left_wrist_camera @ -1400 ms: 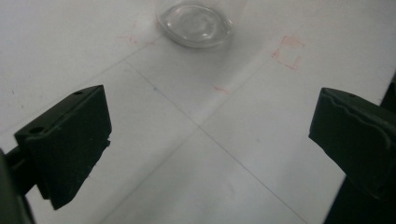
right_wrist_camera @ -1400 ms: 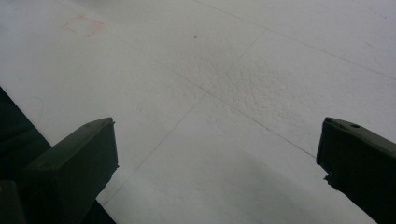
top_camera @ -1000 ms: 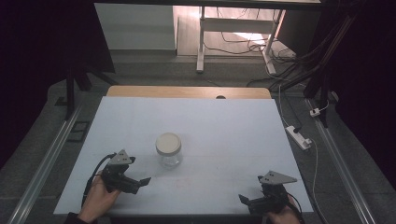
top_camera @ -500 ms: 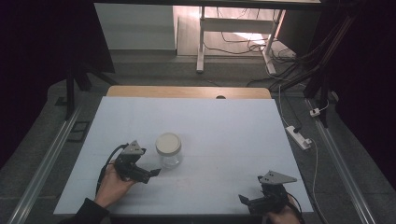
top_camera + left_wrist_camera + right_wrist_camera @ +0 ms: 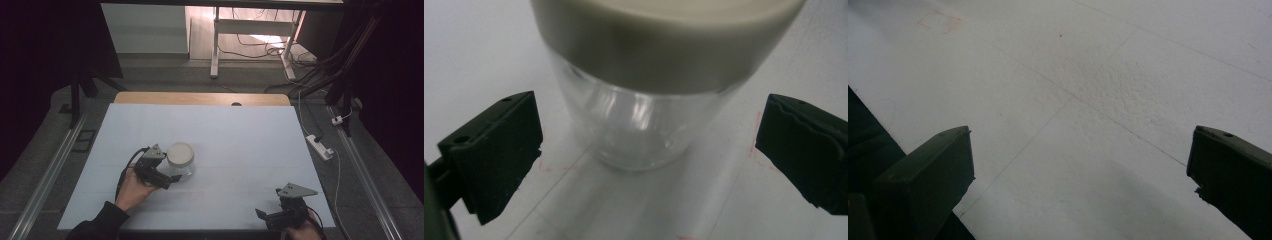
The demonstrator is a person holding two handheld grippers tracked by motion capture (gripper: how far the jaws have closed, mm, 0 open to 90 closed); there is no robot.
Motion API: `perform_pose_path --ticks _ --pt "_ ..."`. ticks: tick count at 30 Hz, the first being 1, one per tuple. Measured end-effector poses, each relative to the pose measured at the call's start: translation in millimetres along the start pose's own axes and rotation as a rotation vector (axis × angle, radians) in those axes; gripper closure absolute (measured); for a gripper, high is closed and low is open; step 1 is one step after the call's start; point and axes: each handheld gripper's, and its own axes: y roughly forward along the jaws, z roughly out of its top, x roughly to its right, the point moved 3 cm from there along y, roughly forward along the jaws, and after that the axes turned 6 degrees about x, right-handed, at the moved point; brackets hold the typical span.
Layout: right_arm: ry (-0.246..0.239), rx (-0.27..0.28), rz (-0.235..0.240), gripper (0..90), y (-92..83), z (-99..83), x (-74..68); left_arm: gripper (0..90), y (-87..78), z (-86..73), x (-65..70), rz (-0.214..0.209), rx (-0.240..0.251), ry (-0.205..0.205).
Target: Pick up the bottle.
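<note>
A clear glass jar with a cream lid stands upright on the white table, left of centre. My left gripper is right beside it on its near-left side. In the left gripper view the jar sits between the two black jaws, which stand wide apart and do not touch the glass. The left gripper is open. My right gripper rests near the table's front right edge, open, with bare table between its jaws.
A wooden strip runs along the table's far edge. A white power strip lies on the floor to the right. Metal rails flank both sides. Faint red pen marks lie on the table near the jar.
My left gripper has moved forward and right from the front-left of the table up to the jar, so its jaws now straddle it. The right gripper has stayed put.
</note>
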Motion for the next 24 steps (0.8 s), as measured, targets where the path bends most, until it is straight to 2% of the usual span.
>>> perform_pose_path --ticks 12,19,21,24 --pt "-0.004 -0.001 0.001 0.0 0.1 -0.1 -0.3 0.0 21.0 10.1 -1.3 0.006 -0.005 0.031" --pt "-0.005 -0.001 0.002 0.0 0.1 -0.1 -0.3 2.7 23.4 13.6 -3.2 0.014 0.012 0.029" --pt "-0.005 -0.001 0.002 0.0 0.1 -0.1 -0.3 4.5 23.2 14.3 -2.7 0.008 0.019 0.038" --pt "-0.006 -0.002 0.002 0.0 0.1 -0.1 -0.4 6.6 23.6 14.6 -1.9 0.019 0.013 0.053"
